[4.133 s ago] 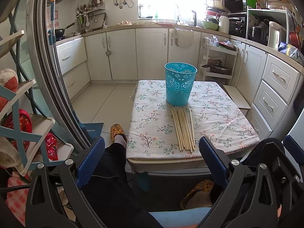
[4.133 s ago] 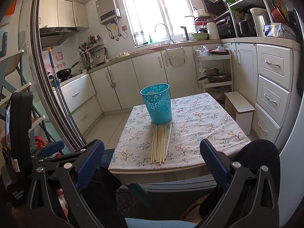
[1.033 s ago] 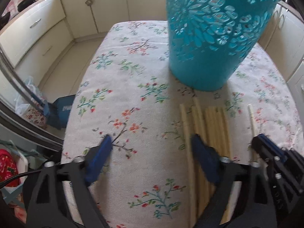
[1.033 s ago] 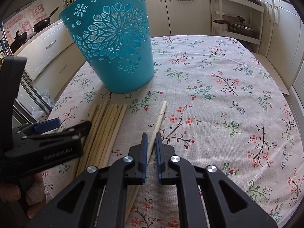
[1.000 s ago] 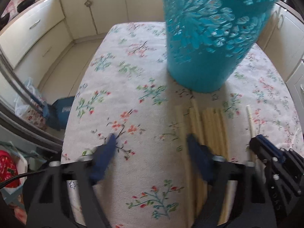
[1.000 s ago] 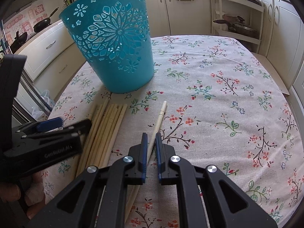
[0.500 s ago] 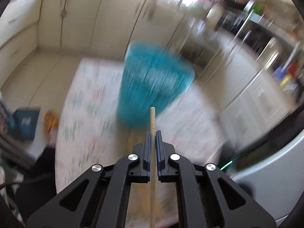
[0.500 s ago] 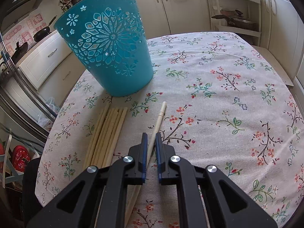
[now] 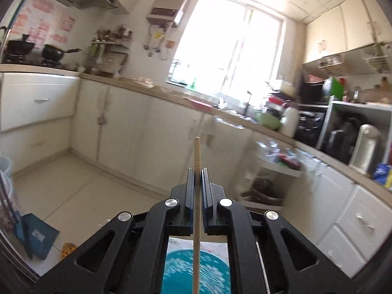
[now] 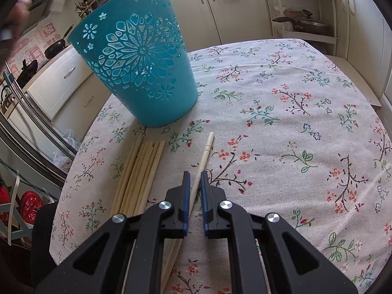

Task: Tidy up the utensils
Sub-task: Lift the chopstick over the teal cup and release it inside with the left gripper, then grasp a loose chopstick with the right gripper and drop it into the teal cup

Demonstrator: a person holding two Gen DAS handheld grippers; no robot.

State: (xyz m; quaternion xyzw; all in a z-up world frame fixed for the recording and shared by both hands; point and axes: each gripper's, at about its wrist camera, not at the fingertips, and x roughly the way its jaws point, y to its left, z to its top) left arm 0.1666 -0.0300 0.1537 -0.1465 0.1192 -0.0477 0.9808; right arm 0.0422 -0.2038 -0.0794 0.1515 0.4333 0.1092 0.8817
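Your left gripper (image 9: 197, 171) is clamped tight on a single wooden chopstick (image 9: 196, 152), which runs straight up between the blue pads and pokes out beyond the tips toward the kitchen cabinets (image 9: 137, 132) and the bright window (image 9: 227, 49). Below the gripper body you can see the open mouth of the teal basket (image 9: 210, 272), with the lower length of that chopstick crossing in front of it (whether its end is inside the basket, you cannot tell from here).

Your right gripper (image 10: 194, 178) sits low over the floral tablecloth (image 10: 294, 122), its jaws nearly closed on a second chopstick (image 10: 207, 150); the stick's far end lies on the cloth, angled toward the basket (image 10: 137, 56). Just beside it, on the left of the right wrist view, the remaining chopsticks (image 10: 139, 171) lie bundled side by side, their far ends near the basket's base. The basket stands upright on the cloth.
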